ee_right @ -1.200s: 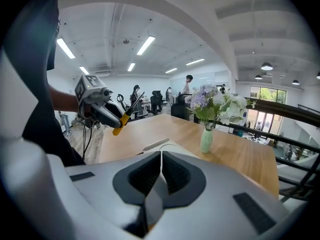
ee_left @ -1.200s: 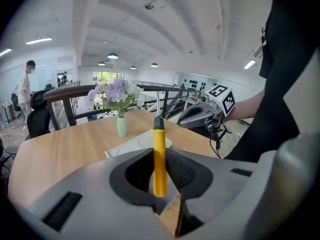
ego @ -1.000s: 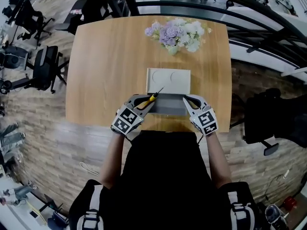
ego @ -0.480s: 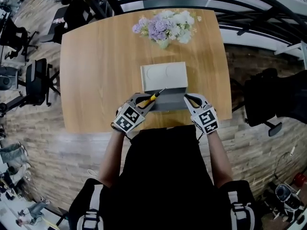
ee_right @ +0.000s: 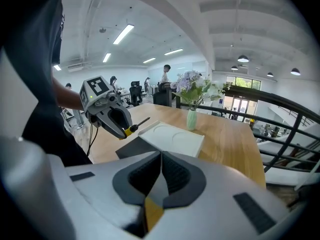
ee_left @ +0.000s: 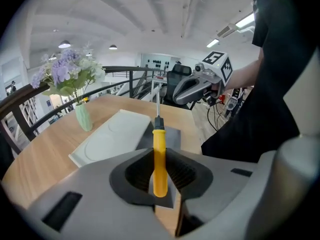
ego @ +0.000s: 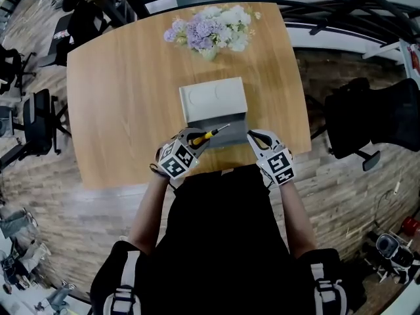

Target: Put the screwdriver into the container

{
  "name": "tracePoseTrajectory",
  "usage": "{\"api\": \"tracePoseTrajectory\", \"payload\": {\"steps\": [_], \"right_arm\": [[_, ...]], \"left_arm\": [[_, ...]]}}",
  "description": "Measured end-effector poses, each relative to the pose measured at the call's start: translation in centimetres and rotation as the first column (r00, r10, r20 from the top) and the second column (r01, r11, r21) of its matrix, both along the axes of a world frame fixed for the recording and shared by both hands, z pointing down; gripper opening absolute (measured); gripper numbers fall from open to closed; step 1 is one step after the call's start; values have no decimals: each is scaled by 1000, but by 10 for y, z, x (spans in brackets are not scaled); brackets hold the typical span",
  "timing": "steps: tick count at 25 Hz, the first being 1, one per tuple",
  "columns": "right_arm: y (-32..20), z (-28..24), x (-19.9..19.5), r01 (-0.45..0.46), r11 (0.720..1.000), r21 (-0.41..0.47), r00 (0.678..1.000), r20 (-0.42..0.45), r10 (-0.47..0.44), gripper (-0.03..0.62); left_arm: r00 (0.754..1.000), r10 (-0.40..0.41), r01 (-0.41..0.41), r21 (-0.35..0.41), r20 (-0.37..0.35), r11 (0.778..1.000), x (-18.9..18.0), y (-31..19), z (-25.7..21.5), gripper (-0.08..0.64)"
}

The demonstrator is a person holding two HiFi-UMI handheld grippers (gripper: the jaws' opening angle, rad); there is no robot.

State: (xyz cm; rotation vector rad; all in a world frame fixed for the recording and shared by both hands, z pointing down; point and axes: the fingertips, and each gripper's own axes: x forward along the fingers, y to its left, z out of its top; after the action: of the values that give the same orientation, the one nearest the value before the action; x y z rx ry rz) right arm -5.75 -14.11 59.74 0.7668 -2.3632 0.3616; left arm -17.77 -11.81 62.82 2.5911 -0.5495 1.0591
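Screwdriver point(ee_left: 159, 159): the yellow handle is clamped between the pads of the left gripper point(ego: 197, 136), whose jaws stand partly closed on it. The metal shaft projects forward past the jaw tips. In the head view the shaft reaches over the near left part of the container point(ego: 223, 131), a shallow grey tray at the near edge of the table point(ego: 118, 97). Whether the tip touches the tray cannot be determined.

A white lid point(ego: 213, 99) lies flat, touching the far side of the container. The right gripper point(ego: 256, 138) hangs just beside the container's near right corner, with its jaws brought together and nothing between them.

Likely fault conditions:

- Slip in the grip. The pads bear on a smooth round handle, with the long shaft overhanging in front. A quick tilt could let the tool pivot or slide forward.
- Release from height. If the jaws part while the tool is clear of the tray floor, it may bounce or roll over the low wall onto the table or off its near edge.
- Tip contact. A steeper approach could drive the shaft tip into the tray floor or wall and push the container toward the lid.
- Gripper interference. The two grippers are near each other across the container, so a sideways sweep could knock the tray.

The vase of flowers point(ego: 207, 31) stands well apart and is judged to be no hazard.
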Motion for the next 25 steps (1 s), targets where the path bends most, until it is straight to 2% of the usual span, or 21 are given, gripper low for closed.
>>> {"api": "tracePoseTrajectory", "payload": {"steps": [9, 25], "right_arm": [[9, 2, -7, 3, 1000, -7, 1000, -1, -3, 26], [19, 6, -12, 23, 999, -31, 1000, -18, -24, 27]], "left_arm": [[982, 140, -140, -7, 126, 990, 6, 7, 36, 87], [949, 220, -211, -65, 225, 975, 18, 9, 82, 87]]}}
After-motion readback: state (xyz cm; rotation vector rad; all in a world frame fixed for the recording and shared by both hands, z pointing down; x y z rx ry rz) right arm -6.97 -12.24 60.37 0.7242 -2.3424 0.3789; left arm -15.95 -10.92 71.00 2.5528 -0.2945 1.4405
